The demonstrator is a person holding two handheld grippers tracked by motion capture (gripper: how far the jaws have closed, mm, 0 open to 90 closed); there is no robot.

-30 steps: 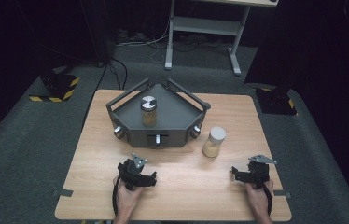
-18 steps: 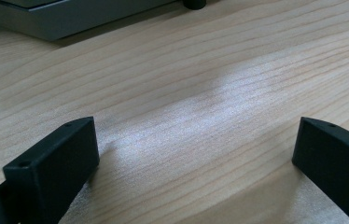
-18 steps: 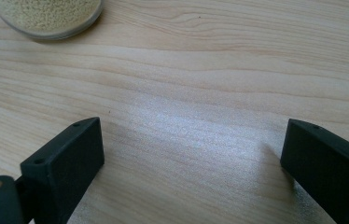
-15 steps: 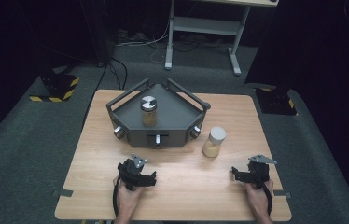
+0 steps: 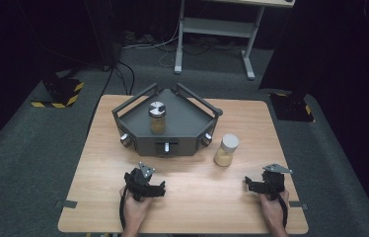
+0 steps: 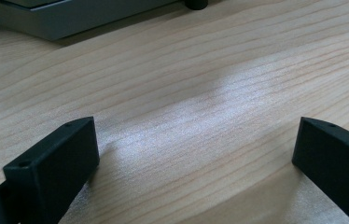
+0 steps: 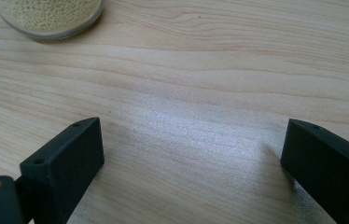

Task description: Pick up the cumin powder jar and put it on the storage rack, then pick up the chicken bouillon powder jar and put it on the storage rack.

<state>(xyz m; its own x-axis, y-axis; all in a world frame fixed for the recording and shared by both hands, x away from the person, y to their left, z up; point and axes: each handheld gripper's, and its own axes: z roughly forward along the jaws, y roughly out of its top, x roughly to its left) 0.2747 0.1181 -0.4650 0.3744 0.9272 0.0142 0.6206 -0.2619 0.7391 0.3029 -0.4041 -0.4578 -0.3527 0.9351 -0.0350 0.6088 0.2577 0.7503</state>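
A jar with a silver lid (image 5: 157,117), filled with yellow grains, stands on the grey angular platform (image 5: 172,118) at the table's far middle. A second jar with a white lid (image 5: 226,149) stands on the wood just right of the platform; its base (image 7: 49,16) sits at the top left of the right gripper view. My left gripper (image 5: 159,188) rests near the front edge, left of centre, jaws wide open over bare wood (image 6: 196,140). My right gripper (image 5: 249,183) rests at the front right, open too, with nothing between its fingers (image 7: 65,158).
The wooden table (image 5: 192,197) stands on grey carpet. The platform's grey base edge (image 6: 70,21) lies ahead of the left gripper. Beyond the table are a white metal stand (image 5: 217,29), floor cables (image 5: 123,74) and yellow-black hazard tape (image 5: 56,101).
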